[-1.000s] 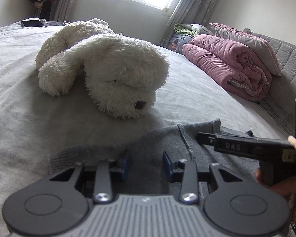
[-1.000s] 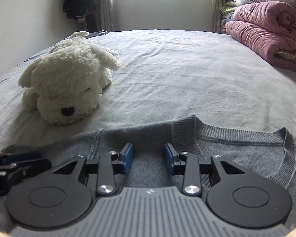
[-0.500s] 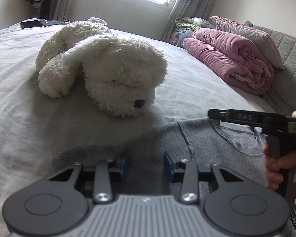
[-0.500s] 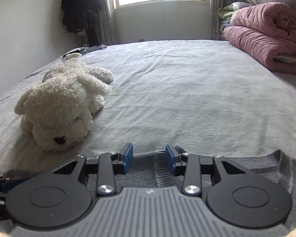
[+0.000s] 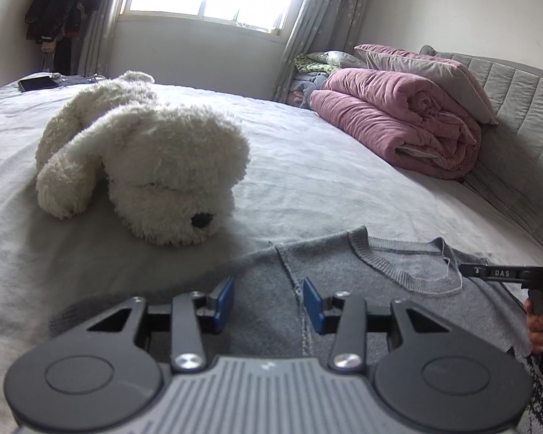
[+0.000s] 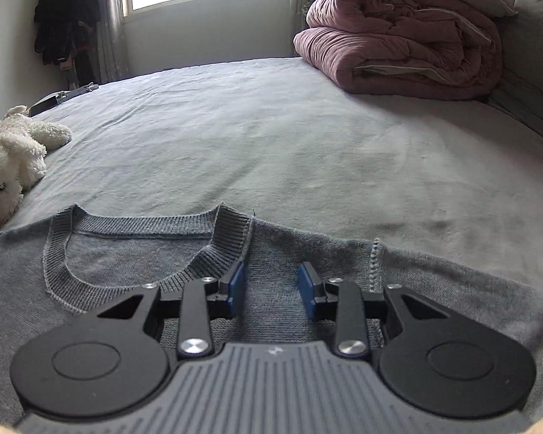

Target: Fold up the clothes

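Two grippers: both are hovering low over one grey sweater [image 5: 344, 282] that is lying flat on the bed [image 5: 307, 166].
Plush dog [image 5: 144, 166]: lying at ten o'clock of the left gripper, just off the sweater's edge.
Left gripper [image 5: 268, 303]: jaws are opening, partly apart, nothing between them; it is sitting above the shoulder seam, likely lining up a pinch there.
Sweater: spreading across six o'clock in both views, collar facing twelve o'clock.
Right gripper [image 6: 271, 285]: jaws are closing, a gap remaining, pads not pressing on cloth; it is hanging beside the collar [image 6: 137, 253], probably seeking the matching shoulder.
Pink quilt [image 6: 398, 43]: sitting folded at one o'clock.
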`<action>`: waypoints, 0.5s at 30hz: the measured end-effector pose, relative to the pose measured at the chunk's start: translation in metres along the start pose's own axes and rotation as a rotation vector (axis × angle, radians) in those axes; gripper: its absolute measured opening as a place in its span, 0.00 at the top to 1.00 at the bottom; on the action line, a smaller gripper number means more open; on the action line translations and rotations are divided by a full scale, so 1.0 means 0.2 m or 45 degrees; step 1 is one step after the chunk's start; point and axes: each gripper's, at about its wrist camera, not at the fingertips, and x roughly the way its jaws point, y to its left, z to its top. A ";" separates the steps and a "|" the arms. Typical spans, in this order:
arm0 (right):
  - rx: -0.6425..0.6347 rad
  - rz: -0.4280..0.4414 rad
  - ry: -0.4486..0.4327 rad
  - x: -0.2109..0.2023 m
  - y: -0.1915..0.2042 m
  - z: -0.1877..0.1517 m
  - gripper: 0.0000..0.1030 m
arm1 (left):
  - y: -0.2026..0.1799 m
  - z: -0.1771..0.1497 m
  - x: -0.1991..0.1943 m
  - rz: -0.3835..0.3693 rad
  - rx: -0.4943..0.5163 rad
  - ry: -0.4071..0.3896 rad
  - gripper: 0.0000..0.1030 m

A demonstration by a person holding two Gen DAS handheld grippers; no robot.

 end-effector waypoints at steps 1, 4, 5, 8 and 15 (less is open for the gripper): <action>-0.003 -0.004 0.005 0.02 0.01 0.01 0.67 | 0.00 -0.01 0.02 0.011 0.002 0.022 0.58; -0.017 -0.026 0.017 0.09 0.03 0.06 0.67 | -0.02 -0.03 0.05 0.029 0.025 0.034 0.57; -0.014 -0.030 0.014 0.12 0.04 0.07 0.67 | -0.02 -0.03 0.05 0.027 0.027 0.034 0.57; -0.021 -0.046 0.003 0.19 0.06 0.11 0.66 | 0.00 -0.04 0.06 0.012 0.001 0.033 0.56; 0.014 -0.040 -0.005 0.17 0.04 0.17 0.65 | 0.01 -0.04 0.05 0.008 -0.007 0.036 0.56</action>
